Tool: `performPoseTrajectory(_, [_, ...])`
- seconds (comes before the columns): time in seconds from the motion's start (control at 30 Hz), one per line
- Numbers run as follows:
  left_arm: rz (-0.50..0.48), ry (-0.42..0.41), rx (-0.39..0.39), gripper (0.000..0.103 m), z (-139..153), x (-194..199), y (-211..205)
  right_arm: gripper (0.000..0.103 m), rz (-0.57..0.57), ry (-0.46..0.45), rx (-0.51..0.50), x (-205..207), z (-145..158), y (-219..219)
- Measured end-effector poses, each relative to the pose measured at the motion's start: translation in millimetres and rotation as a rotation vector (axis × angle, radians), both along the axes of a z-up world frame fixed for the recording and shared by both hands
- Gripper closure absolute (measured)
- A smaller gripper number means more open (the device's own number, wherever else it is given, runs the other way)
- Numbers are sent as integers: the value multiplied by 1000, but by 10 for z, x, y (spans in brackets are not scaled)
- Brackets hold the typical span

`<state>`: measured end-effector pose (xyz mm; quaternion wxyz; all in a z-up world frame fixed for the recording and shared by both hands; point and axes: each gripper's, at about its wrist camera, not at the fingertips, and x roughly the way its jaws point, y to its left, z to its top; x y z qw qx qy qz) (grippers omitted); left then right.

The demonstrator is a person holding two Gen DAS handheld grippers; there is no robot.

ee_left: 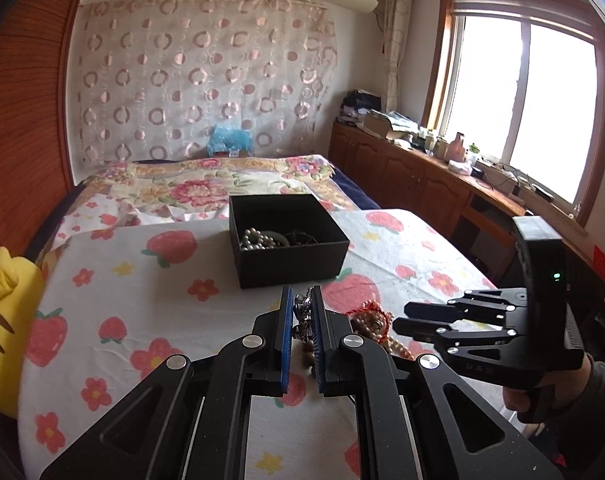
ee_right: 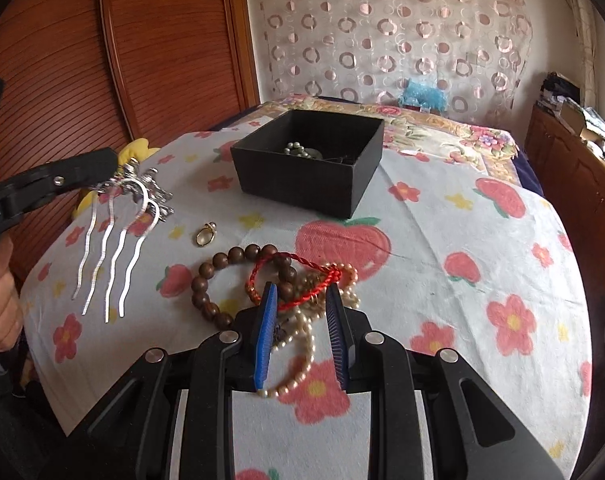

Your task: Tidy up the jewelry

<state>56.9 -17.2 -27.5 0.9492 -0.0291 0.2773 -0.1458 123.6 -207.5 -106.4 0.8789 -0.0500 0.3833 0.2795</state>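
Observation:
My left gripper (ee_left: 302, 300) is shut on a silver hair comb (ee_left: 302, 314), held above the cloth; in the right wrist view the comb (ee_right: 114, 236) hangs with its prongs down from the left gripper (ee_right: 118, 176). A black box (ee_left: 288, 240) holding pearls and other jewelry stands beyond it, also in the right wrist view (ee_right: 308, 164). My right gripper (ee_right: 300, 294) is open over a pile: a red cord bracelet (ee_right: 298, 276), a pearl necklace (ee_right: 302, 356) and a brown bead bracelet (ee_right: 210, 276). A gold pendant (ee_right: 204, 236) lies apart on the cloth.
The jewelry lies on a strawberry-print cloth (ee_right: 462, 280) over a raised surface on a bed. A yellow plush toy (ee_left: 6, 320) sits at the left edge. A wooden wardrobe (ee_right: 122, 60) stands left, and low cabinets (ee_left: 422, 176) under a window stand right.

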Motion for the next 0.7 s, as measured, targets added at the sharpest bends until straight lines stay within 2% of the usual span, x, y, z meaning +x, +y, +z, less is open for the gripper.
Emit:
performPoseTrajectory(0.27, [12,-14,-1,95,41,-31,84,76,-21,85,27,160,-114,49])
performPoseTrajectory(0.43, [11,-10,1,95,43,-36,97,76,-31,106,14,233,-170,69])
performPoseTrajectory(0.47, [10,-11,0,95,42,-35,94,79,-32,106,12,243,-178,76])
performPoseTrajectory(0.5, [10,-11,-1,95,43,-35,98,89,-30,100,7,248,-177,89])
performPoseTrajectory(0.53, [11,-11,-2,95,44,-33,103,92,-31,90,1,246,-168,97])
performPoseTrajectory(0.57, [11,-9,-2,95,41,-31,95,99,-32,82,-5,244,-160,103])
performPoseTrajectory(0.7, [14,-9,-3,95,34,-5,116,100,-37,7,-15,247,-22,116])
